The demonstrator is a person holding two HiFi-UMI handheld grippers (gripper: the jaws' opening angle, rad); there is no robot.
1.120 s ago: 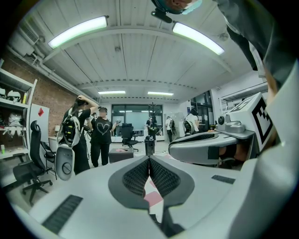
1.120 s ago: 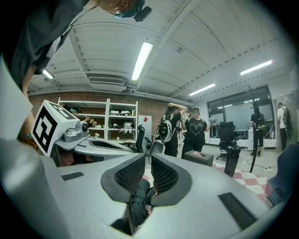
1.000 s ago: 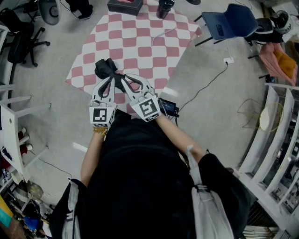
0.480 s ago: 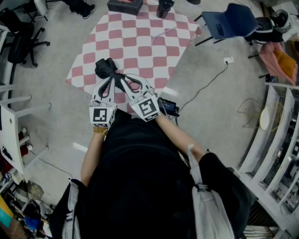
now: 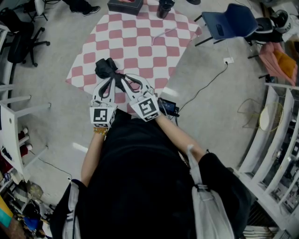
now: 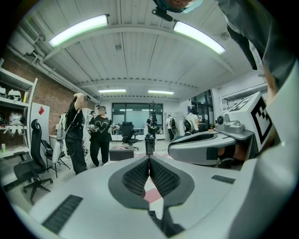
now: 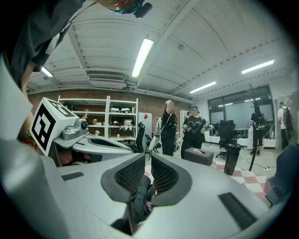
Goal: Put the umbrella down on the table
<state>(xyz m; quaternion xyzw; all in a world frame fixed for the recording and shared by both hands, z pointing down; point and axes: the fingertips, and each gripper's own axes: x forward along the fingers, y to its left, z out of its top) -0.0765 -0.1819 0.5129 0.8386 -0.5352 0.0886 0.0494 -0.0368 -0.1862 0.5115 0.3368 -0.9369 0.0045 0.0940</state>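
In the head view a folded black umbrella [image 5: 106, 69] hangs over the near edge of the pink-and-white checkered table [image 5: 140, 42]. Both grippers meet at it. My left gripper [image 5: 112, 77] has its pads pressed together at the tips [image 6: 149, 163]. A black piece of the umbrella [image 6: 164, 224] shows low in the gap between its jaws. My right gripper [image 5: 123, 78] is shut on dark umbrella fabric [image 7: 139, 200], which bunches between its ribbed pads [image 7: 148, 173] and hangs below them.
A black box [image 5: 125, 5] and a dark bottle [image 5: 164, 8] stand at the table's far edge. A blue chair [image 5: 230, 22] is at the right, with cables on the floor [image 5: 205, 86]. Shelving runs along the right wall [image 5: 275, 140]. People stand beyond the table [image 6: 74, 133].
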